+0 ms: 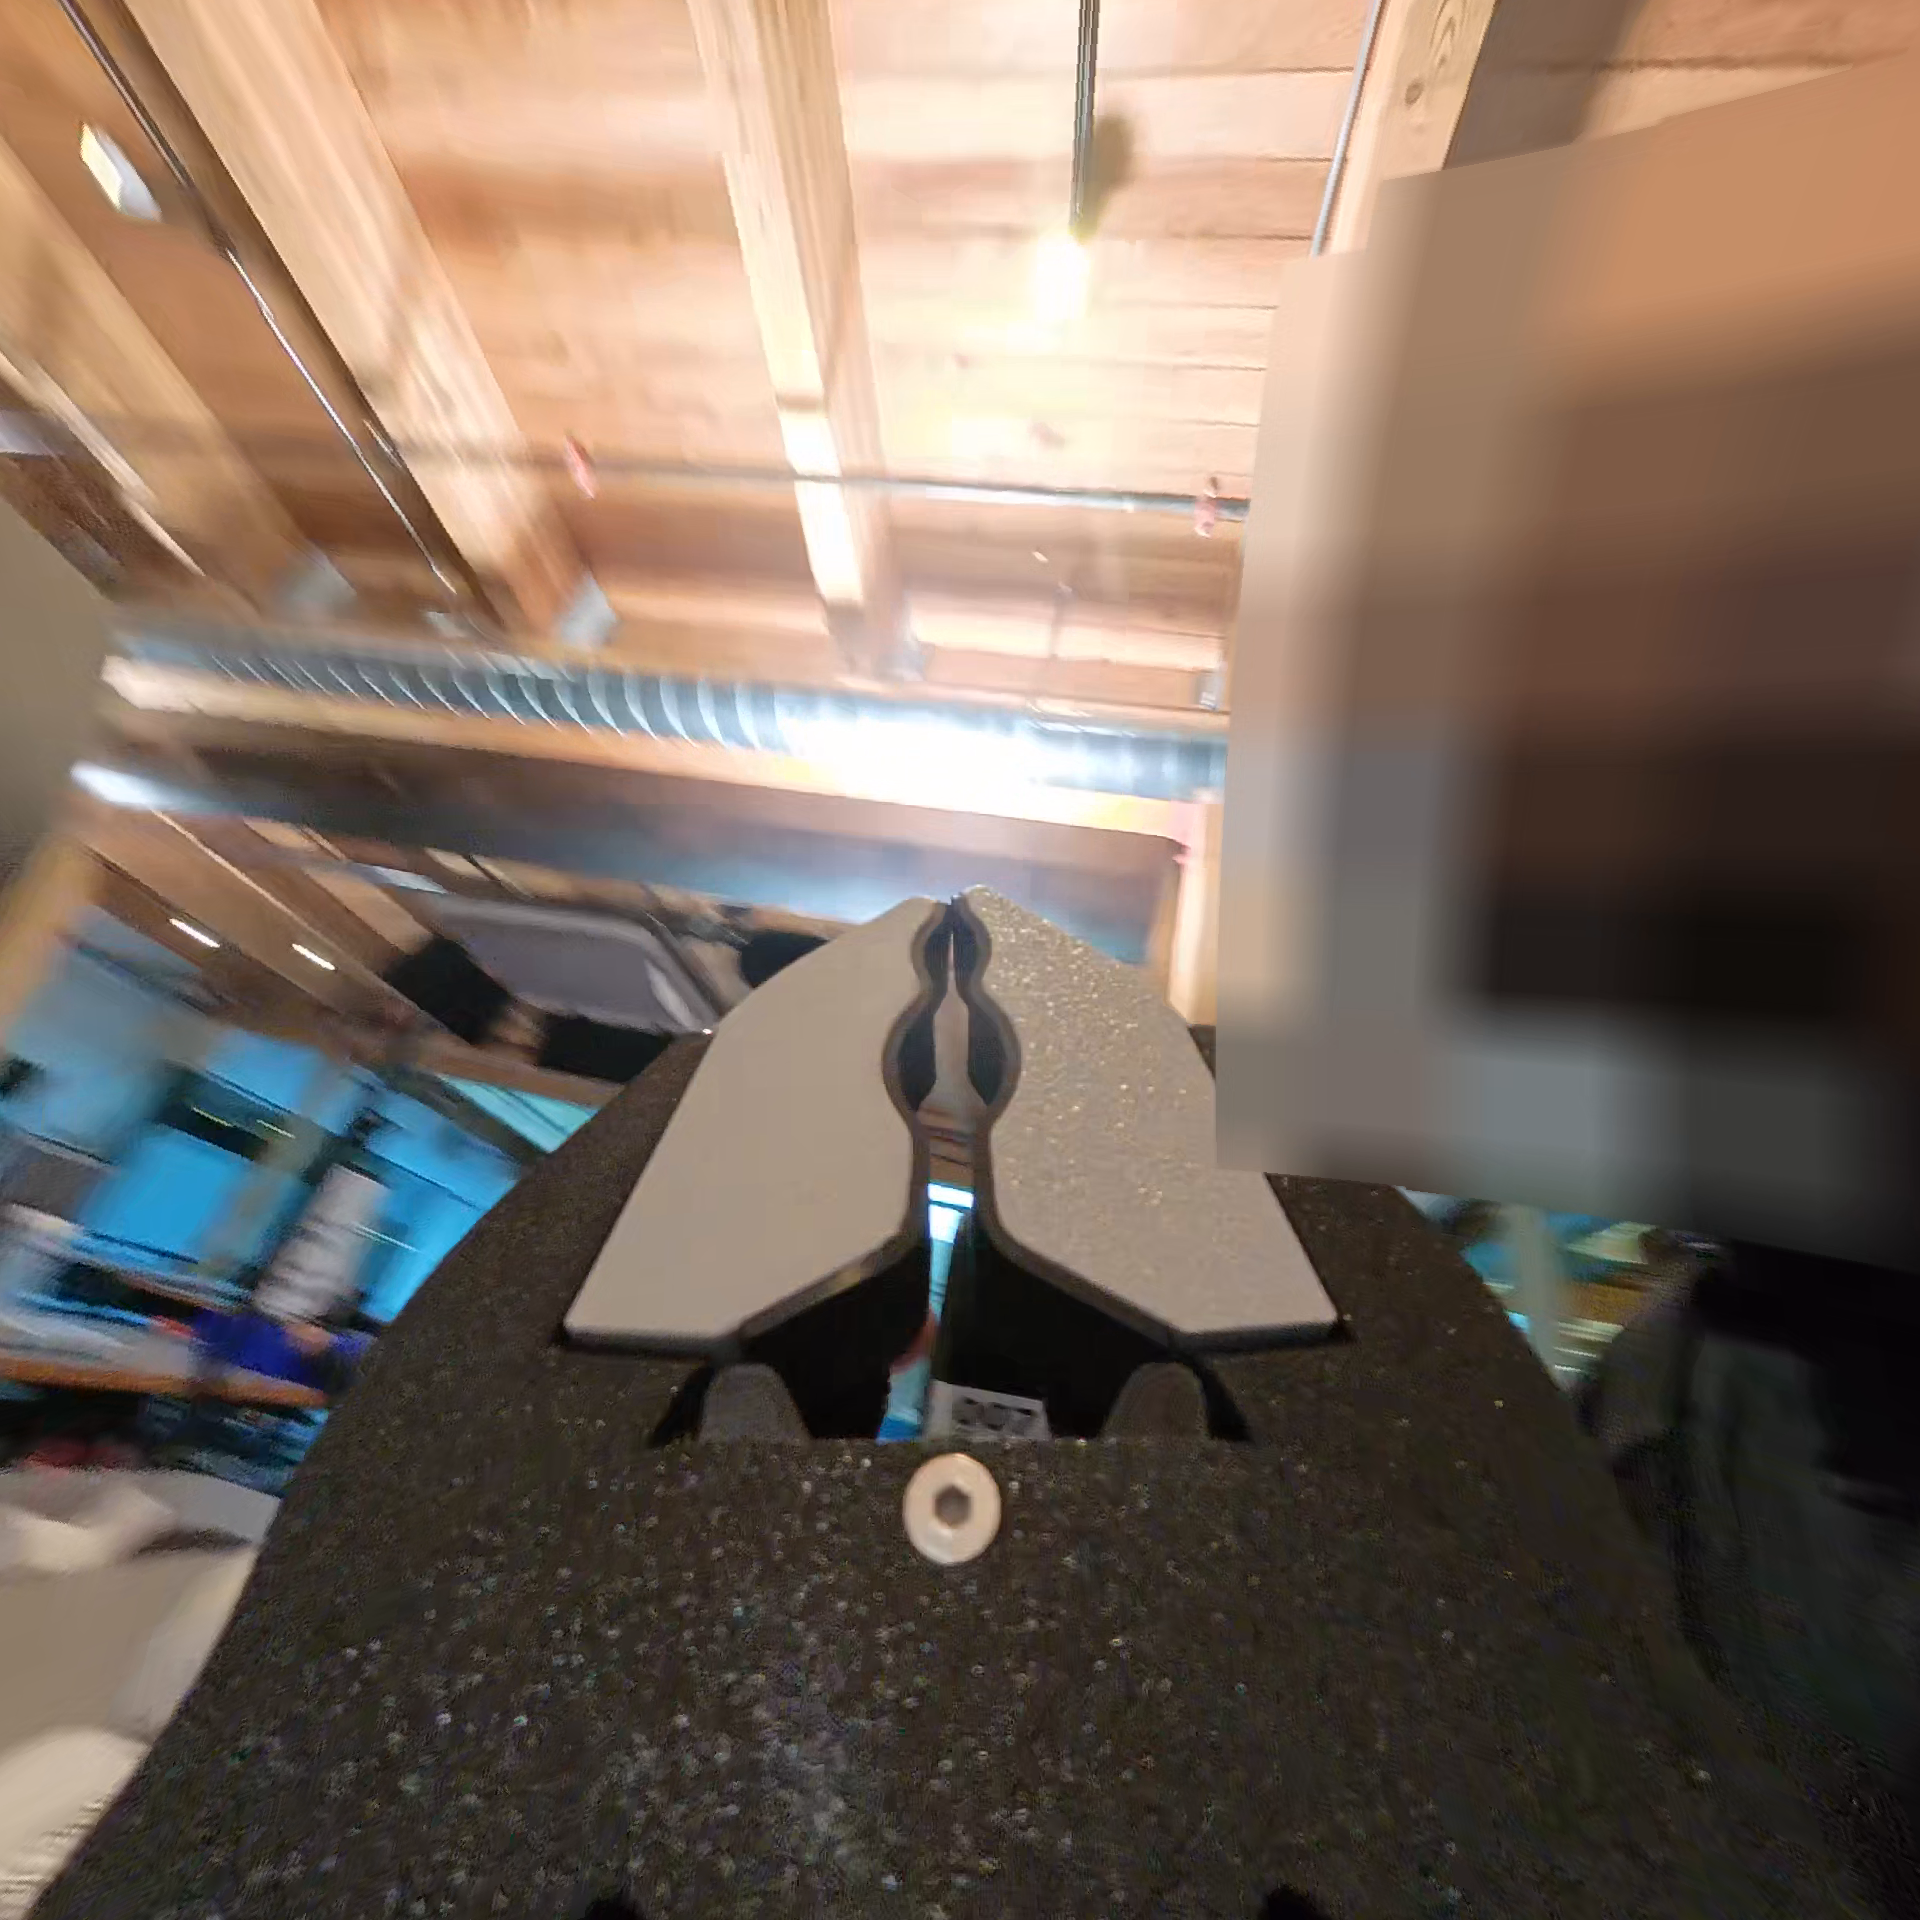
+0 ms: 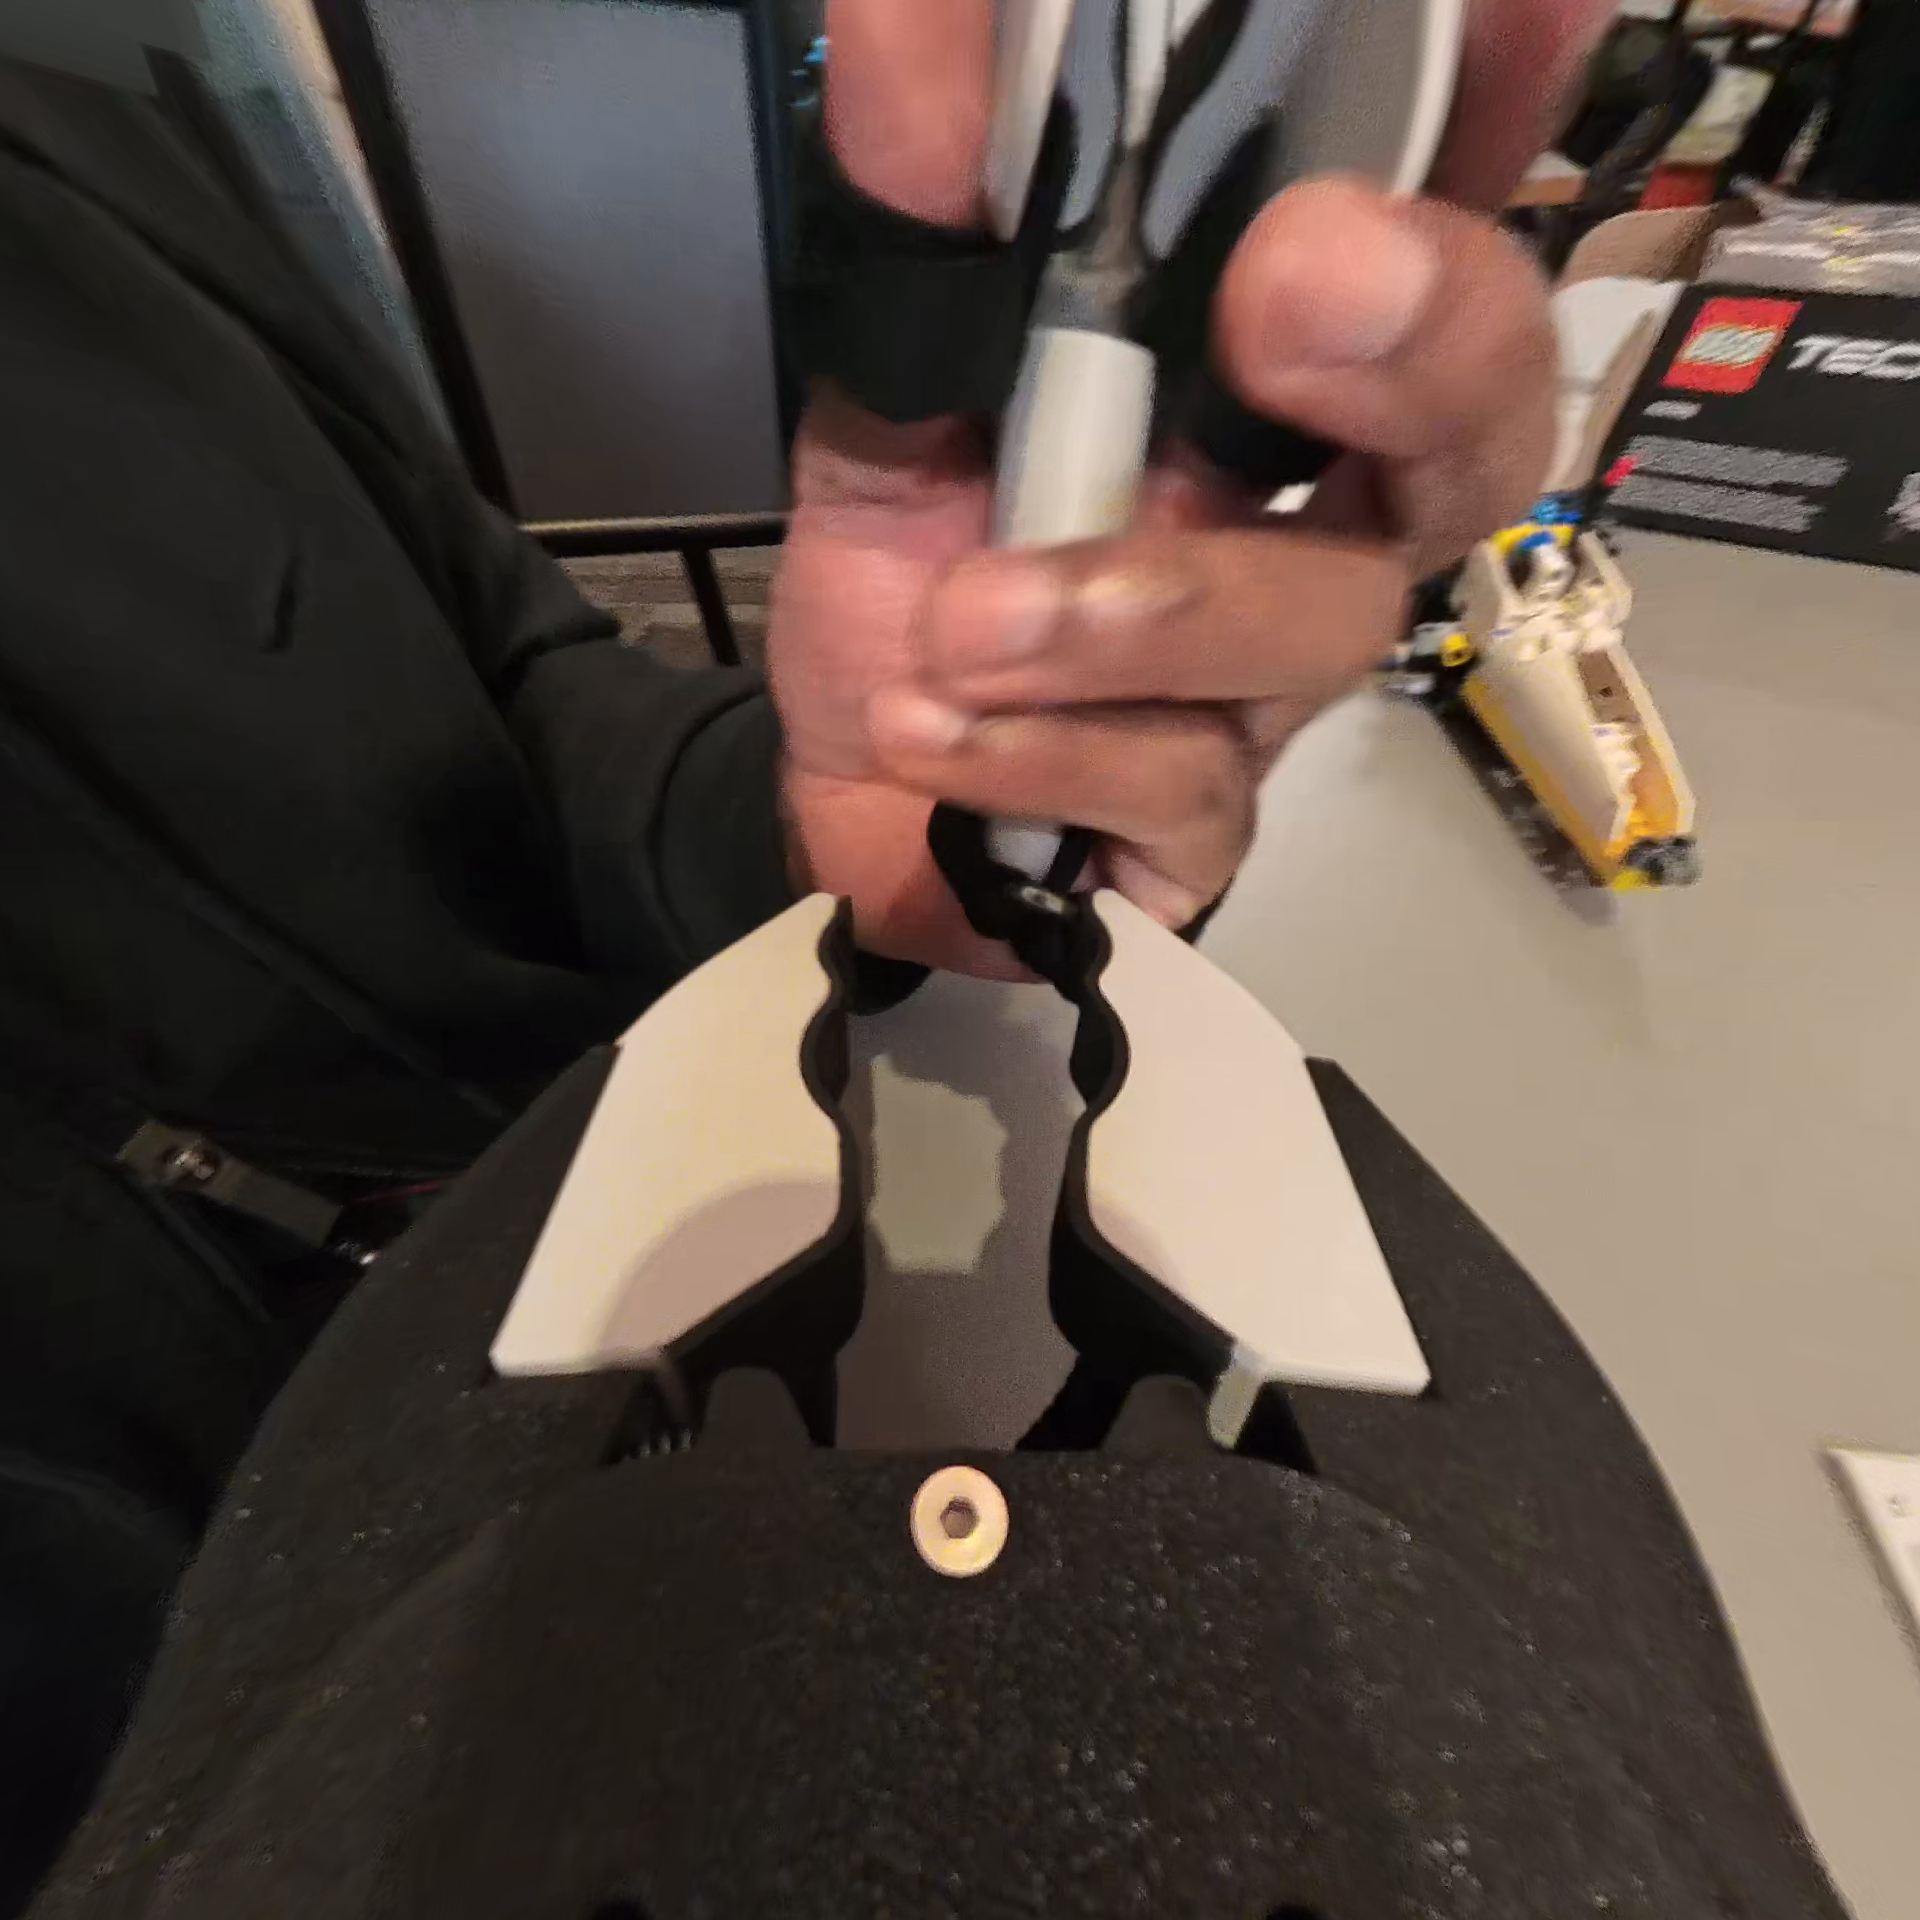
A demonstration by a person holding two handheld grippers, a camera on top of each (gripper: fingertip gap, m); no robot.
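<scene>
Our left gripper (image 1: 952,906) points at the wooden ceiling (image 1: 623,312), tips together on nothing, while our right gripper (image 2: 971,914) stands apart just before a hand (image 2: 1091,644) gripping a handle, a brick model (image 2: 1569,717) on the grey table (image 2: 1455,1039) beyond.

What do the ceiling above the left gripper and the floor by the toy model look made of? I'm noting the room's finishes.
Ceiling: seemingly bare wood planks and beams, going by the warm grain, though motion blurs it. Floor: smooth, matte, pale grey, seamless where visible, perhaps concrete or vinyl. Toy model: glossy plastic bricks in yellow and cream.
</scene>
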